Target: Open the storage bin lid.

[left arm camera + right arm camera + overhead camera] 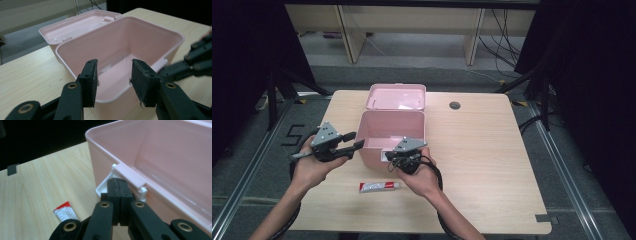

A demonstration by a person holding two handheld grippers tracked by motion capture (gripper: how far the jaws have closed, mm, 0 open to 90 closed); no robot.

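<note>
1. I am clenching my right claw [117, 185] fully, pads together, under the white latch [106, 186] on the pink box [393, 131], likely to steady it.
2. I am holding my left claw [113, 81] released beside the box's left rim, nothing between its pads.
3. The box is standing mid-worktop [492, 150], lid [395, 96] open, apparently empty.
4. A tube [379, 187] is lying in front, apart.
</note>
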